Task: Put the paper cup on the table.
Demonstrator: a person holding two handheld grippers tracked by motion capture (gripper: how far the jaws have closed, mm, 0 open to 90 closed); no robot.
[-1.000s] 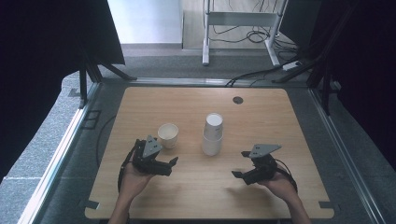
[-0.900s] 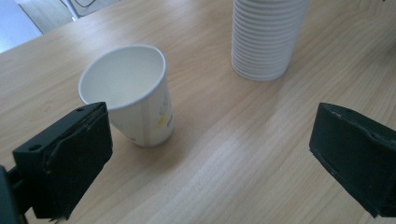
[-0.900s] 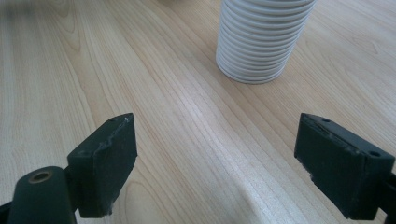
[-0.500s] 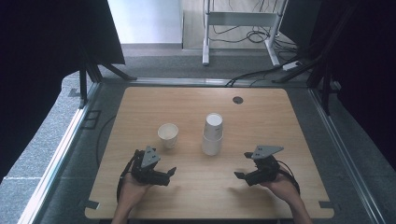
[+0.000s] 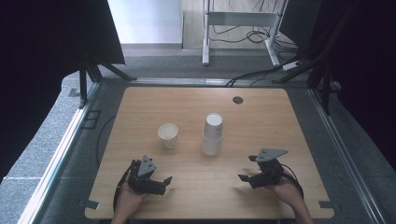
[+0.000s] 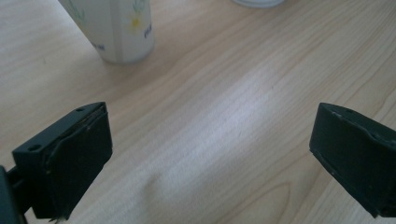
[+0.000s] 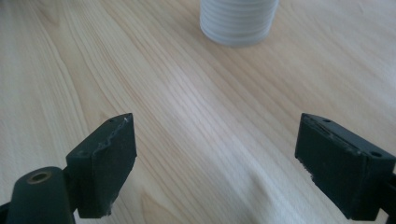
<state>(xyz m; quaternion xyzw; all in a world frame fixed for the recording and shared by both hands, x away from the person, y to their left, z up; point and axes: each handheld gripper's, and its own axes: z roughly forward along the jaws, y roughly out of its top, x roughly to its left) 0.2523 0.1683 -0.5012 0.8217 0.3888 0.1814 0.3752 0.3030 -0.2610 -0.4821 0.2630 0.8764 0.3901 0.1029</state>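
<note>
while the single paper cup (image 5: pixel 168 135) stands upright just left of the stack of cups (image 5: pixel 213 135) on the counter (image 5: pixel 280 116), the left gripper (image 5: pixel 163 183) sits near and in front of the cup, jaws wide apart, holding nothing. the right gripper (image 5: pixel 247 169) lies right of the stack, jaws likewise open and empty.

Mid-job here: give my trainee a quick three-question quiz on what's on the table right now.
1. True or false: the single paper cup stands upright, apart from the stack of paper cups.
2. Which is taller? A) single paper cup B) stack of paper cups
3. What lies between the jaws of the left gripper and the right gripper?

Key: 1 true. 2 B. 3 Nothing; both are open over bare wooden table.
</note>
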